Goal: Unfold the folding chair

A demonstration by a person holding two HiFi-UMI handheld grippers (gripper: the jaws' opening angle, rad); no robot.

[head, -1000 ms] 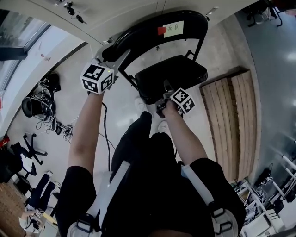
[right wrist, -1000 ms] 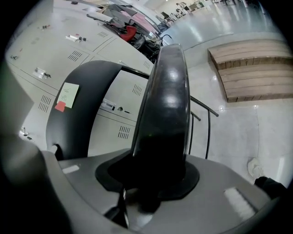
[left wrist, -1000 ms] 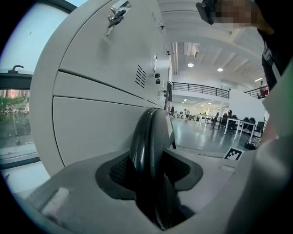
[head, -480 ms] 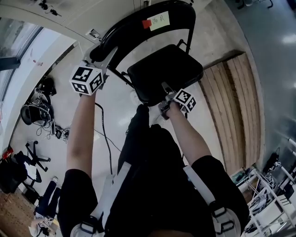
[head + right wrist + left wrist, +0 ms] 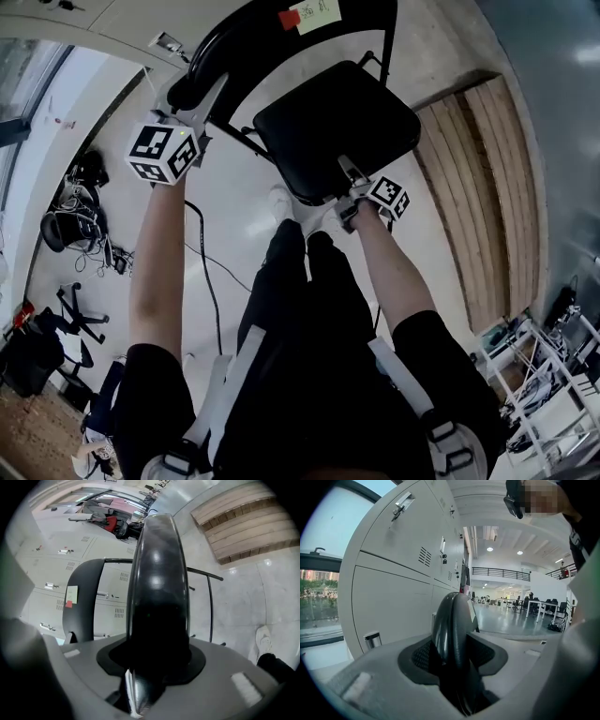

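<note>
The black folding chair stands in front of me, its seat (image 5: 337, 127) swung well out from the curved backrest (image 5: 253, 37), which carries a yellow and red label (image 5: 309, 13). My left gripper (image 5: 199, 96) is shut on the left end of the backrest (image 5: 452, 625), which fills the gap between its jaws. My right gripper (image 5: 345, 180) grips the near edge of the seat (image 5: 157, 597). Its jaws have just been opening a little, with the seat edge still between them and the pads against it.
Grey metal lockers (image 5: 393, 573) stand right behind the chair. A low wooden platform (image 5: 478, 187) lies to the right. My legs and white shoes (image 5: 281, 202) are just under the seat. Cables and gear (image 5: 75, 206) litter the floor at left; a rack (image 5: 534, 375) stands at lower right.
The seat has swung further down and out from the backrest, with the right gripper moving down with it. The left gripper has shifted left with the backrest.
</note>
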